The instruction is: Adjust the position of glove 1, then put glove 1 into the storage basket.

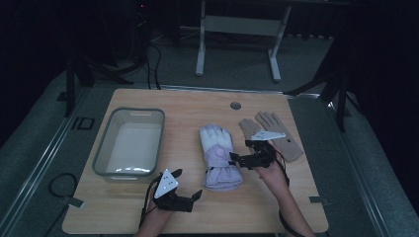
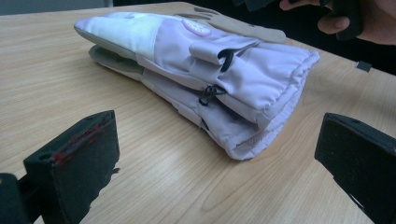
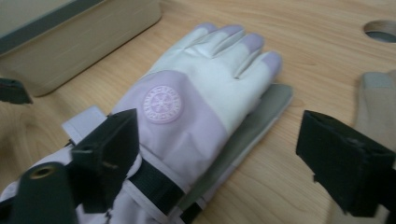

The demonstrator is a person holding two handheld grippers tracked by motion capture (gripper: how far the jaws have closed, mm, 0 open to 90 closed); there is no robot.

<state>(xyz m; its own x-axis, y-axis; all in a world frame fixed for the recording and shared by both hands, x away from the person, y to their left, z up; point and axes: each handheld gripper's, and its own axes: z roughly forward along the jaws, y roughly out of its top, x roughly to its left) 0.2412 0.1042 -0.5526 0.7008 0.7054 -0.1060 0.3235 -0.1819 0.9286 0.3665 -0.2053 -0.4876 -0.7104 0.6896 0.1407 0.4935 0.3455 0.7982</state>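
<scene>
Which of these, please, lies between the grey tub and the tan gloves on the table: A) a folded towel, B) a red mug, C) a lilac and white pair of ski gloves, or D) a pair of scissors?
C: the lilac and white ski gloves lie stacked on the wood between the grey tub and the tan gloves.

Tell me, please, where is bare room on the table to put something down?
Free: the front strip between the left claw and the table edge, and the back strip behind the grey tub. Crowded: between the lilac gloves and the tan gloves, where the right claw hovers.
</scene>
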